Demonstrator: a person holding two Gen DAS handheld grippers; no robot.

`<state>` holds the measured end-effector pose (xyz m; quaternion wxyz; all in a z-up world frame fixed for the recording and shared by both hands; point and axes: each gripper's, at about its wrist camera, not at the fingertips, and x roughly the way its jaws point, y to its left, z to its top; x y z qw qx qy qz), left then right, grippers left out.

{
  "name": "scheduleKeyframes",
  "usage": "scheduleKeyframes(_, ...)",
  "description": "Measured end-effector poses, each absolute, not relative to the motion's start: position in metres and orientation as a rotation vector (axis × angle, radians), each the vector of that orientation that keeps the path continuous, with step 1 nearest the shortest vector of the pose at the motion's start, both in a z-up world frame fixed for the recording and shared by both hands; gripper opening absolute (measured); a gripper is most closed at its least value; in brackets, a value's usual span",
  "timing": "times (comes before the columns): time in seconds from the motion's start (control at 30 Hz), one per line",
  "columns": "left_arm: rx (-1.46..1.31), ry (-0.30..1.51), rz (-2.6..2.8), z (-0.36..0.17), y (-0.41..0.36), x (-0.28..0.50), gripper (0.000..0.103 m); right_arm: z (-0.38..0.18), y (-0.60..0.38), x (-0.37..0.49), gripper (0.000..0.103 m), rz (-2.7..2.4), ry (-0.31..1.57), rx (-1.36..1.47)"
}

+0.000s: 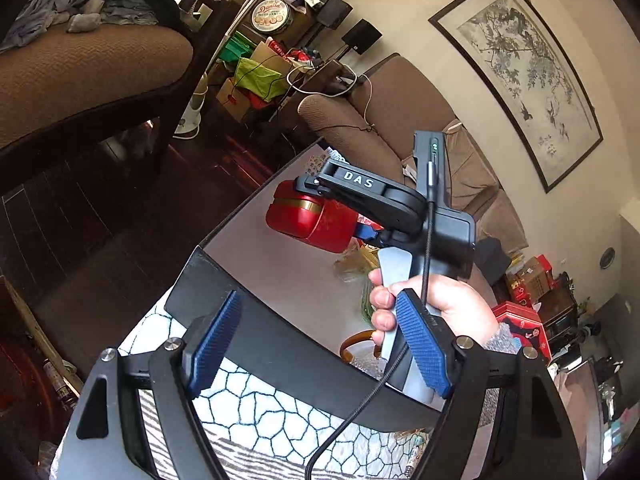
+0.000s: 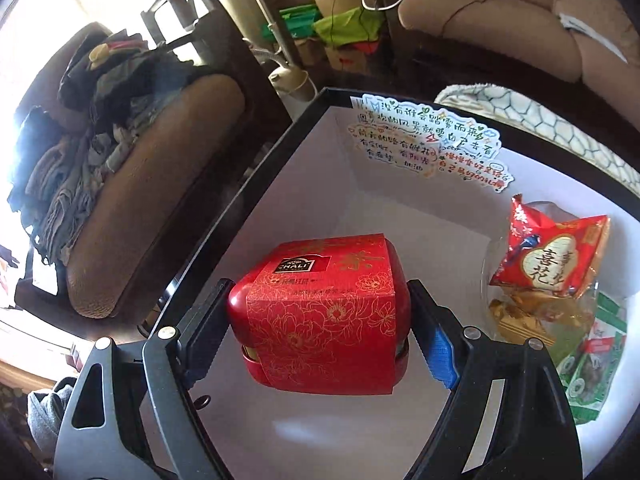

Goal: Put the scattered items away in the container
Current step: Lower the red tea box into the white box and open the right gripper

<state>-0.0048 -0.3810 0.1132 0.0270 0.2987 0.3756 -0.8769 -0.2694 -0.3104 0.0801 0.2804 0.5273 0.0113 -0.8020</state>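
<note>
Red and gold, the tea box (image 2: 324, 316) is sitting tight between the two pads of the right gripper (image 2: 316, 328), which is holding it up over the white tabletop (image 2: 312, 436). The left gripper (image 1: 320, 344) is standing wide with nothing in it, hanging near the black edge (image 1: 280, 344) of the tabletop, above a white blanket (image 1: 256, 408) with dark lines. From that side, a hand (image 1: 436, 304) is showing, gripping the handle of the right gripper. It looks like the carrying step: the box is picked up and is going to the container. No container is clearly showing in these pictures, so I cannot tell where it is. The next move needs the box kept level and the pads kept tight until it is over the container, then let go softly. Beside the box, a red snack bag (image 2: 552, 252), gold packets (image 2: 520, 316) and green packs (image 2: 596, 360) are lying near the right side, so that way is crowded. Near the black edge a sticker sheet (image 2: 432, 140) is lying flat. The middle of the tabletop is bare, with good room for moving.
</note>
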Motion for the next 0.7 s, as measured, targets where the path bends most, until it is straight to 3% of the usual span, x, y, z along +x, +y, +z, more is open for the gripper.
scheduleKeyframes(0.3, 1.059, 0.601, -2.687, 0.121, -0.353, -0.018, 0.080, 0.065, -0.296, -0.270, 0.083, -2.130, 0.154, 1.525)
scheduleKeyframes(0.7, 1.069, 0.619, -2.699, 0.124, -0.360, -0.013, 0.080, 0.046, -0.287, -0.243, 0.081, -1.957, 0.457, 1.699)
